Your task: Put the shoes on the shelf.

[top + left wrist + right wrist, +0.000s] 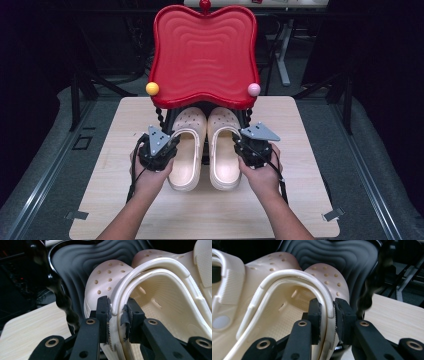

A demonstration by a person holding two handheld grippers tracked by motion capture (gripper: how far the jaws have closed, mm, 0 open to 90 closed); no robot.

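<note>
Left gripper and right gripper each clamp the outer side wall of 1 of 2 cream perforated foam clogs, toes under the glossy red wavy-topped shelf on the pale wooden table; thin edge-grips risk slipping, or toes snagging its twisted black legs.

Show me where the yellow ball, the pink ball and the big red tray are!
yellow ball [152,88], high view, middle of the ball.
pink ball [254,89], high view, middle of the ball.
red tray [205,55], high view, bare wavy middle of the tray.
</note>
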